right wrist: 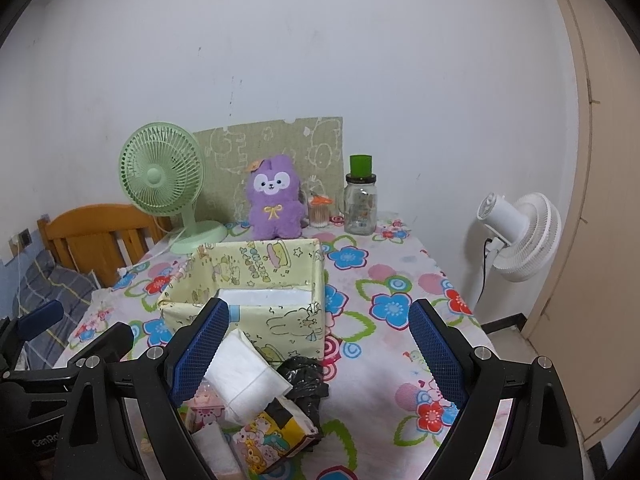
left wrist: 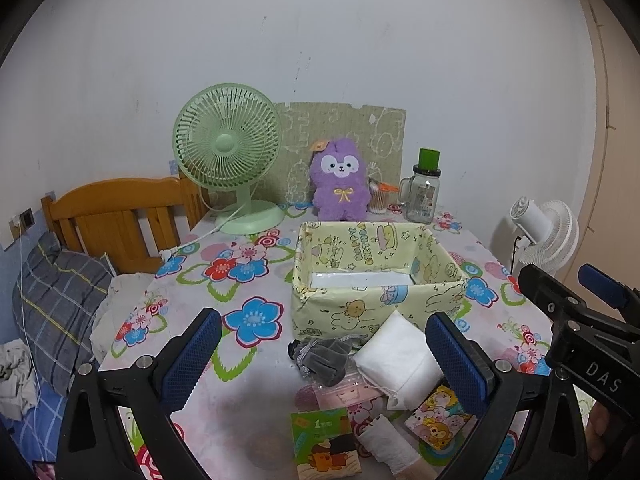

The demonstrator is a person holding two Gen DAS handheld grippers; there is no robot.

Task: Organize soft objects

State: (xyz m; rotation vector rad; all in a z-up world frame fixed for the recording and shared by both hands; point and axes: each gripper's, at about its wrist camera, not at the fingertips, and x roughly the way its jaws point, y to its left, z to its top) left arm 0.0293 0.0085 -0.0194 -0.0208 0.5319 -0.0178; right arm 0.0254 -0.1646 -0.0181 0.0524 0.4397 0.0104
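Observation:
A pale yellow cartoon-print box (left wrist: 372, 300) (right wrist: 256, 280) stands open mid-table, with only a white liner showing inside. In front of it lie a white soft pouch (left wrist: 400, 356) (right wrist: 248, 376), a grey drawstring pouch (left wrist: 320, 356), a black bag (right wrist: 304, 376), cartoon tissue packs (left wrist: 440, 420) (right wrist: 272, 436), a green card pack (left wrist: 324, 444) and a white roll (left wrist: 392, 448). My left gripper (left wrist: 324, 356) is open above the grey pouch. My right gripper (right wrist: 320, 352) is open above the white pouch and black bag. Both are empty.
At the back stand a green desk fan (left wrist: 230, 152) (right wrist: 164, 176), a purple plush (left wrist: 340, 180) (right wrist: 274, 198), a cotton swab jar (left wrist: 380, 198), and a glass jar (left wrist: 422, 192) (right wrist: 360, 200). A white floor fan (right wrist: 516, 236) is right, a wooden headboard (left wrist: 120, 216) left.

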